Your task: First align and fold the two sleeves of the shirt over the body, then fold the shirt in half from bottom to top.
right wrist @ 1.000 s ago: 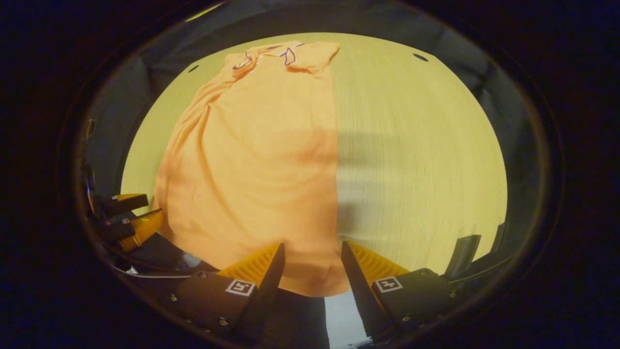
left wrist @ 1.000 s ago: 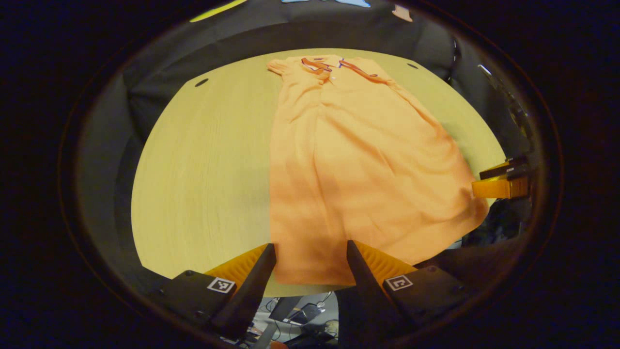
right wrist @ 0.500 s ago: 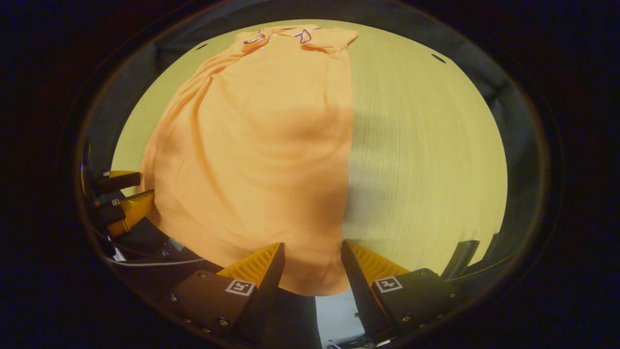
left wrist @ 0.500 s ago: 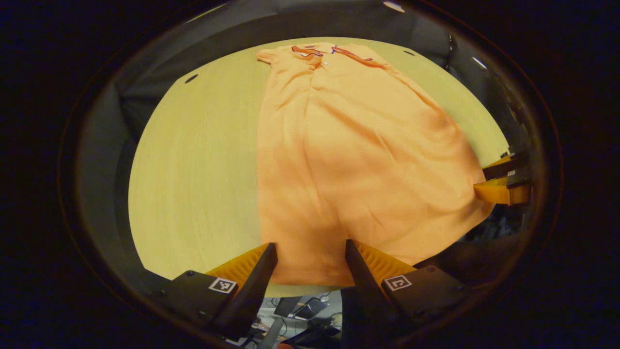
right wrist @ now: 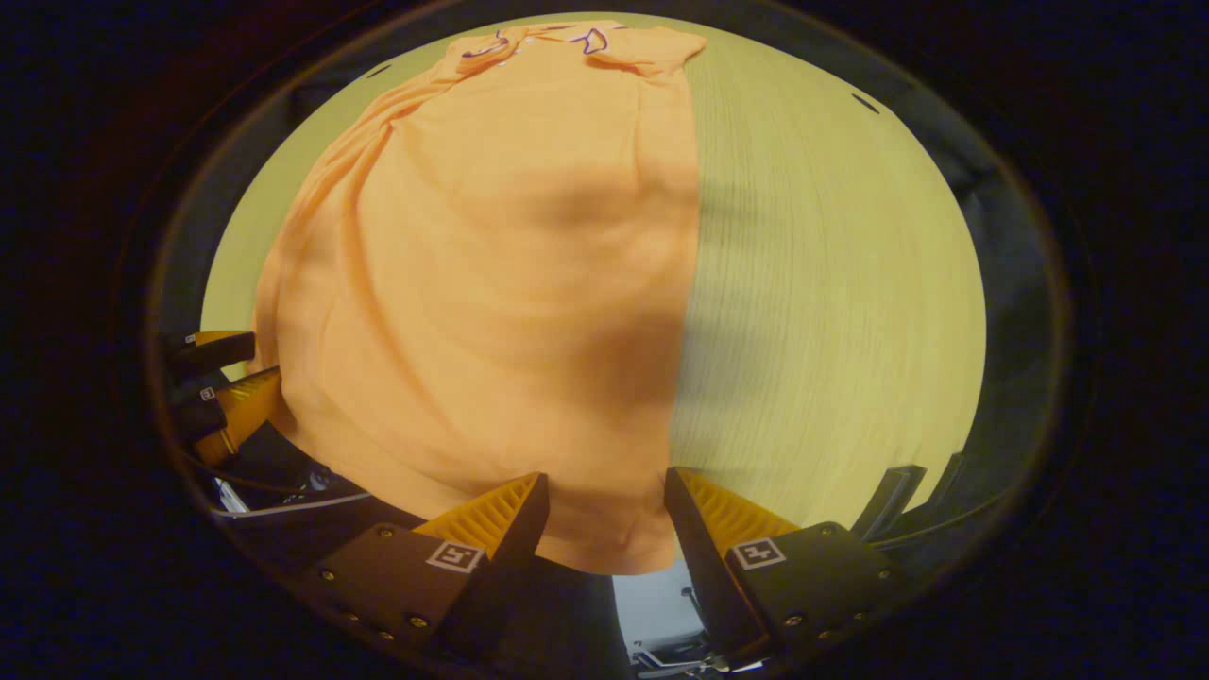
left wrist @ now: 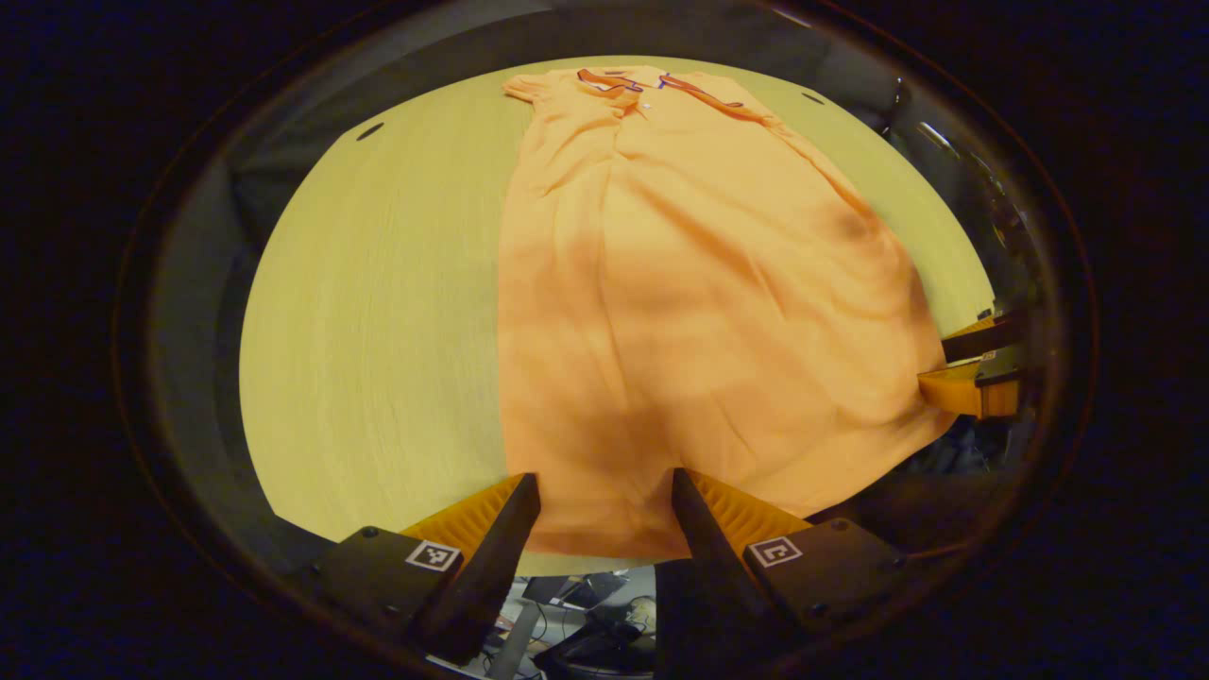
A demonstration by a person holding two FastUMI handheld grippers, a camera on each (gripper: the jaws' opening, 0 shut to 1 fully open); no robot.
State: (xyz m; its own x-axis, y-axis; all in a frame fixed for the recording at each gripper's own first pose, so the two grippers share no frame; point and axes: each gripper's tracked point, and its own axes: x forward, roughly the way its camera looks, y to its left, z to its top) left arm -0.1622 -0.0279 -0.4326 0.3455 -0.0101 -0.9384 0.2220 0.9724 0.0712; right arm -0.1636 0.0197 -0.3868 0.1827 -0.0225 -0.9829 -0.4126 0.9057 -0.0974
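Observation:
An orange polo shirt (left wrist: 699,312) lies lengthwise on a light wooden table (left wrist: 378,312), its dark-trimmed collar (left wrist: 652,83) at the far end and its hem at the near edge. My left gripper (left wrist: 604,482) is open, and the hem's left corner lies between its fingers. In the right gripper view the same shirt (right wrist: 501,264) runs away from me, and my right gripper (right wrist: 604,477) is open around the hem's right corner. Each gripper also appears at the hem in the other's view: the right gripper (left wrist: 973,368) and the left gripper (right wrist: 222,387).
Bare table (right wrist: 831,283) stretches out on both sides of the shirt. Small dark holes (left wrist: 370,130) mark the table's far corners. Cables and equipment (left wrist: 586,623) lie on the floor below the near edge. A dark frame (right wrist: 907,491) stands at the table's near right.
Both cameras have moved in over the hem, so the shirt looks larger and its collar sits higher in both views. The gaps between the fingers have stayed the same.

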